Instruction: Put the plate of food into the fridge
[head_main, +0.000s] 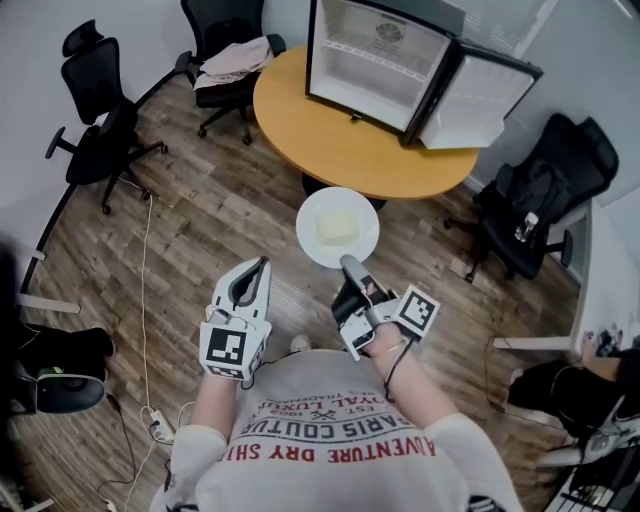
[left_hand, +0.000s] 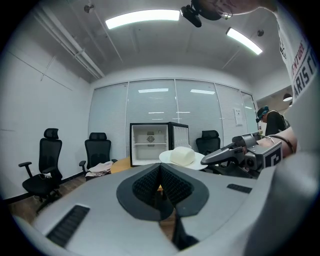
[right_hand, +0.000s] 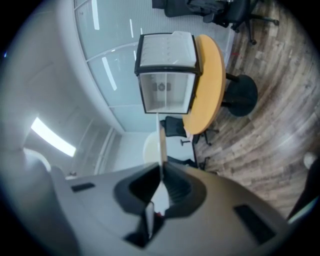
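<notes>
The right gripper (head_main: 349, 264) has its jaws closed almost fully on the near rim of the white plate (head_main: 312, 243). It holds the plate out level in the air, short of the fridge (head_main: 372, 62) and about at the near edge of the round table (head_main: 330, 135) that the fridge stands on. A pale block of food (head_main: 336, 227) sits in the middle of the plate. In the right gripper view the rim runs edge-on between the pads, so the grip is a thin pinch at one side only. The left gripper (head_main: 254, 272) hangs beside the plate, a little further from the fridge, with its jaws pressed together on nothing.

The fridge door (head_main: 480, 98) stands swung open to the right. The inside looks bare, with a shelf across it, so the way in seems free. The step in hand, as I judge it, is the carry toward the fridge.

To do it well, hold the plate flat, because a one-sided pinch lets the far edge droop and the food could slide off toward the fridge. Come in square to the opening and clear of the door. Lift the plate above the fridge's lower lip and slide it in far edge first. Set it down fully on the shelf or the fridge floor, and only then let the jaws part
</notes>
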